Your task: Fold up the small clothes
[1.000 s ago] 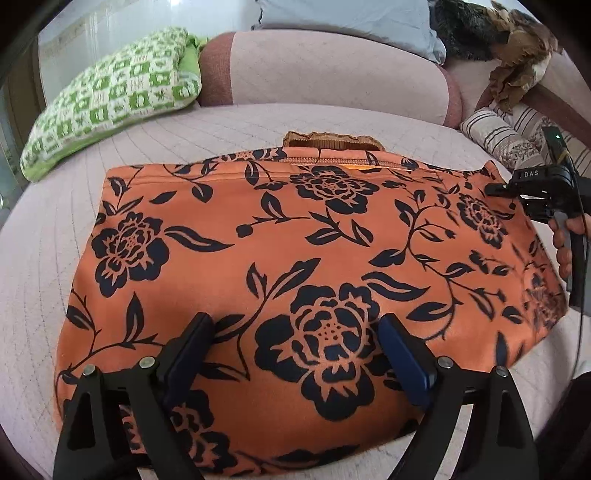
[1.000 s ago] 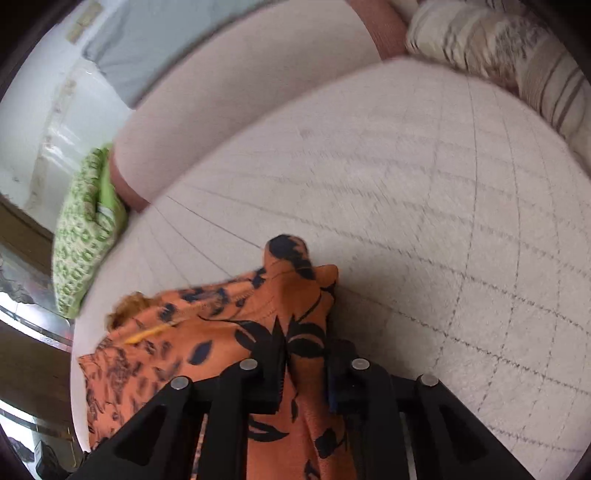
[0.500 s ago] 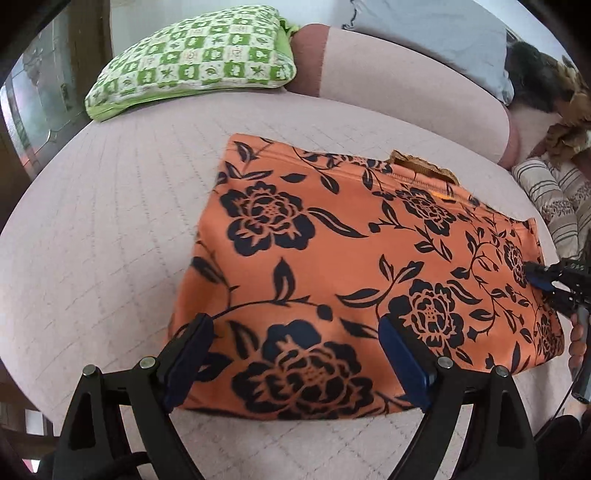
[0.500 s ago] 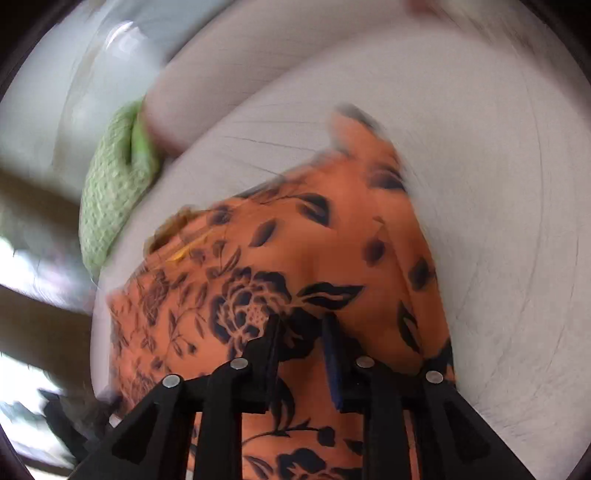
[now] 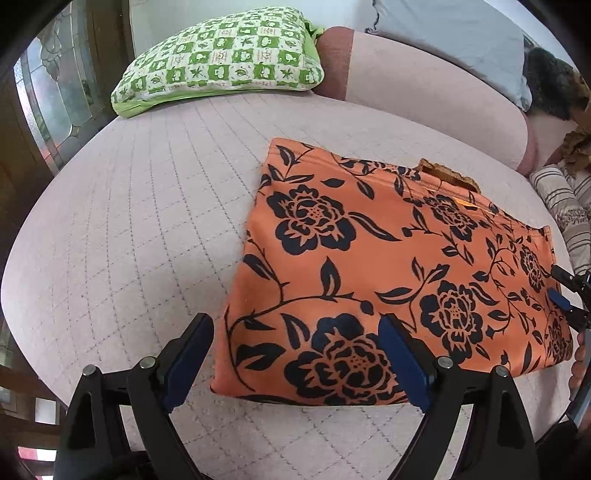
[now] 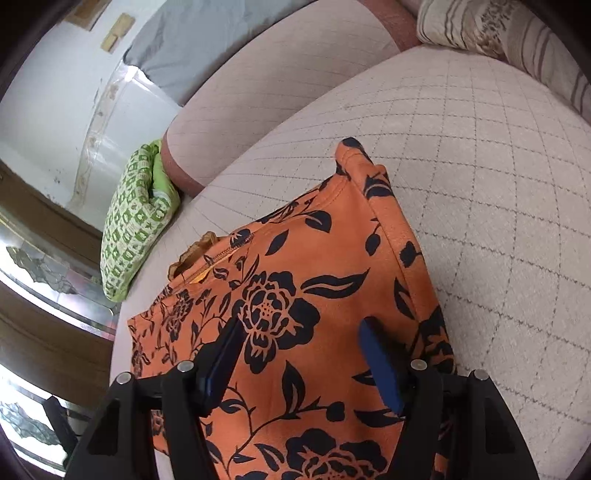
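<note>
Quilted pale-pink sofa seat (image 5: pixel 122 236), diamond-stitched; padded backrest (image 5: pixel 424 81) behind.

Item: orange garment (image 5: pixel 388 266), black floral print. Lies flat on the seat as a folded rectangle, zip seam and brown lace trim (image 5: pixel 448 173) along the far edge. Near-left corner just ahead of the left claw; right edge under the right claw.

Left claw (image 5: pixel 295 354): blue pads apart, empty, hovering at the garment's near edge. One pad over bare seat, the other over the cloth.

Right claw (image 6: pixel 299 358): pads apart over the garment's right portion, nothing pinched. Also seen small at the right border of the left wrist view (image 5: pixel 565 295), at the cloth's right edge.

Change noted: a second ago right claw closed on a raised pinch of the fabric; half a second ago carrying it across in a blurred sweep; now released, cloth settled flat. Left claw empty throughout, shifted toward the garment's left side.

Reading: one fold apparently laid and let go; garment looks neater, edges roughly aligned. Likely next either a further fold across the width or smoothing; cannot say which.

Surroundings: green-checked cushion (image 5: pixel 221 59) at far left of the seat; striped cushion (image 6: pixel 517 33) at far right; grey cloth (image 5: pixel 450 33) draped over the backrest.
</note>
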